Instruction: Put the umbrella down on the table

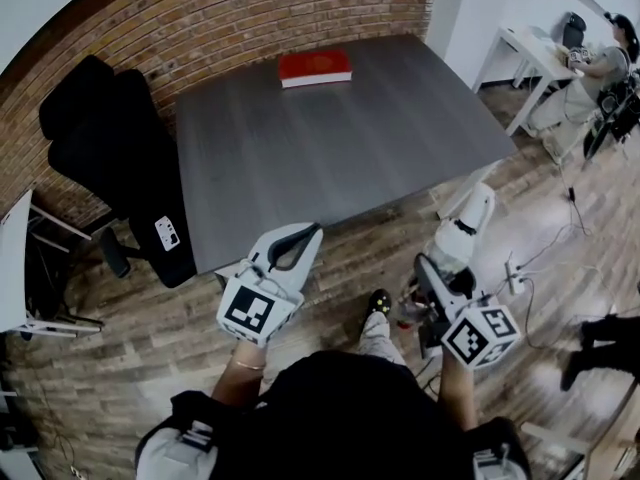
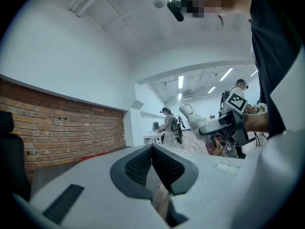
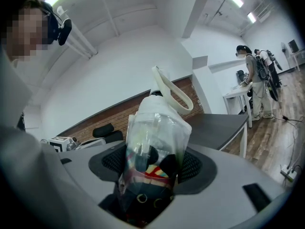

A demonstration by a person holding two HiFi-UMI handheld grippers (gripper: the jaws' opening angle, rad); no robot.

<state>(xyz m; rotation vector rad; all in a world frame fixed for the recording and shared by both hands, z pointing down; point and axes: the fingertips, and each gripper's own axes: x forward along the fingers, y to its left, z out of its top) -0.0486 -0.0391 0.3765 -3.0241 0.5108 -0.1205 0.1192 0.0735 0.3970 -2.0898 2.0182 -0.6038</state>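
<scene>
The umbrella (image 1: 462,236), folded, is sitting in the right gripper (image 1: 437,280) in the head view. It is out over the wooden floor (image 1: 120,328), near the bench (image 1: 330,148) but not yet above it. The bench is bearing only a red book (image 1: 314,67) at its far side. We are judging this as the carry toward the bench, with the set-down not yet made. Next we are needing to bring the umbrella over the bare grey top, lower it until it lies flat, then part the jaws. The left gripper (image 1: 296,240) is pointing at the bench's near edge.

In the left gripper view, its jaws are meeting tip to tip with nothing between them.

In the right gripper view, the jaws are clamping wide around the umbrella. A clear plastic sleeve (image 3: 143,128) is holding its bright fabric, with the white end and strap loop (image 3: 175,95) sticking out at the top.
</scene>
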